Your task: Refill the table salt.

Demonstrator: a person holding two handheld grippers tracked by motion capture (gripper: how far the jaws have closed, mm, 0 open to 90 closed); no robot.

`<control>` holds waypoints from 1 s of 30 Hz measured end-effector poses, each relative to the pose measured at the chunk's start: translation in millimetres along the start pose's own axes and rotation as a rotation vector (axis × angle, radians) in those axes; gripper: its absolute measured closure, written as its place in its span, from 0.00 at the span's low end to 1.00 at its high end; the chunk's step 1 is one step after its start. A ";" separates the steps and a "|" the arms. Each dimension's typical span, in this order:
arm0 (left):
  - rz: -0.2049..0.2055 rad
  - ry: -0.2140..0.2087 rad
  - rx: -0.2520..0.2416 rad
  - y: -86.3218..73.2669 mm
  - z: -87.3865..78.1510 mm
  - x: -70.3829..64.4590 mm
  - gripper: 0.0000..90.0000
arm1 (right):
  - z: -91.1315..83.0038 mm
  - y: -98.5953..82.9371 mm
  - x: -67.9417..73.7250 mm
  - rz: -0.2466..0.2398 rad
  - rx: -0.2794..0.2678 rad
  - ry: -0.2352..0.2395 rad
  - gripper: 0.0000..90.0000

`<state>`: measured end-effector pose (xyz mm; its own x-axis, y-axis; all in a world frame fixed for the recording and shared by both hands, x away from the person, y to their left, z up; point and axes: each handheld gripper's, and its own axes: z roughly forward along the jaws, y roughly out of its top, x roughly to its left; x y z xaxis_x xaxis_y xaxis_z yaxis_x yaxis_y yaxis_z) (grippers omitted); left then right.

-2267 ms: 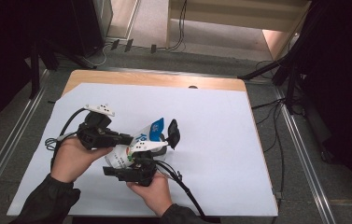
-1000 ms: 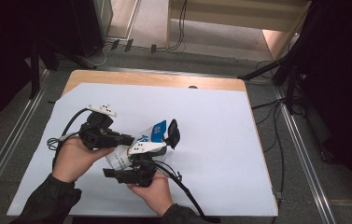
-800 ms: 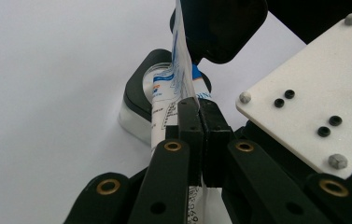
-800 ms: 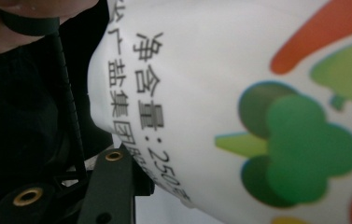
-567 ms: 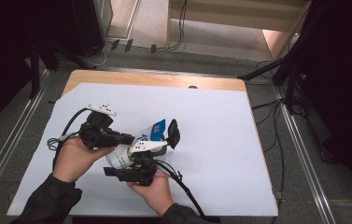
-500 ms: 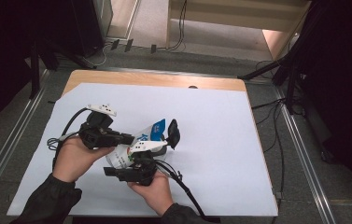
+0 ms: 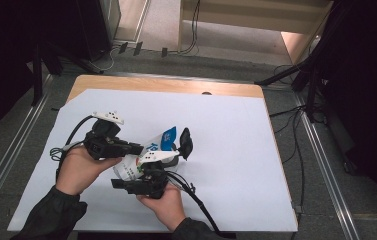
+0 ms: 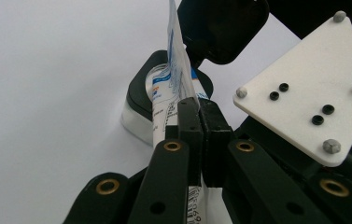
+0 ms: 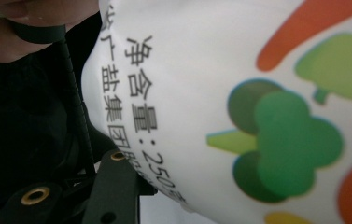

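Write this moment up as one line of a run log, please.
left gripper: shut on pouch edge | right gripper: against pouch, jaw state unclear | pouch: tilted over black container | surface: white sheet

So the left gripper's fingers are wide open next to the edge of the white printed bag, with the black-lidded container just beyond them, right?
Not quite. The left gripper is not open: the left gripper view shows its fingers closed together, pinching the thin edge of the white printed bag. The rest holds: the black-lidded container sits just beyond them.
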<state>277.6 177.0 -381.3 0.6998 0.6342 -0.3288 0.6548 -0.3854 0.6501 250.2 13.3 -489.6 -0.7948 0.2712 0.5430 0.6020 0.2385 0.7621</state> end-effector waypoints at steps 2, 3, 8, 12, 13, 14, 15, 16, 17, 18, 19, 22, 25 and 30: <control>-0.001 -0.001 -0.001 0.0 0.2 -0.3 1.00 | -0.3 0.0 -0.2 0.002 0.001 0.001 0.69; 0.000 0.001 -0.001 0.1 0.2 -0.2 1.00 | -0.4 0.1 -0.1 0.003 0.000 0.001 0.69; 0.000 -0.002 -0.002 0.1 0.2 0.7 1.00 | -0.8 0.4 -0.6 0.003 -0.001 0.001 0.69; -0.001 -0.004 -0.003 0.1 0.8 0.8 1.00 | -0.5 0.3 -1.1 0.006 0.000 0.001 0.69; -0.001 -0.001 -0.003 0.2 0.6 0.5 1.00 | -0.6 0.3 -1.0 0.006 -0.001 0.002 0.69; -0.002 -0.001 -0.003 0.2 0.5 0.4 1.00 | -0.7 0.4 -1.1 0.005 -0.001 0.003 0.69; -0.002 -0.001 -0.003 0.2 0.5 0.3 1.00 | -0.8 0.5 -1.1 0.011 -0.001 0.005 0.69; 0.003 0.001 -0.002 0.3 0.4 0.3 1.00 | -0.8 0.6 -1.0 0.012 -0.002 0.006 0.69; 0.002 0.001 -0.003 0.4 0.7 0.1 1.00 | -0.9 0.5 -1.0 0.013 -0.003 0.006 0.69; 0.003 0.001 -0.002 0.5 0.7 -0.1 1.00 | -1.0 0.5 -1.0 0.014 -0.002 0.007 0.69; 0.004 0.001 -0.002 0.7 0.8 -0.4 1.00 | -1.1 0.5 -0.9 0.017 -0.002 0.008 0.69; 0.001 0.005 -0.003 1.4 1.0 -1.0 1.00 | -1.4 1.0 -1.1 0.021 -0.005 0.010 0.69; 0.001 0.008 -0.006 1.7 1.3 -1.5 1.00 | -1.7 1.1 -1.2 0.022 -0.008 0.010 0.69; 0.004 0.004 -0.005 2.0 0.8 -1.7 1.00 | -1.6 1.3 -1.3 0.022 -0.011 0.015 0.69</control>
<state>278.0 174.6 -380.0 0.7014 0.6354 -0.3231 0.6502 -0.3846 0.6552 251.8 11.7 -488.7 -0.7827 0.2619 0.5646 0.6183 0.2229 0.7537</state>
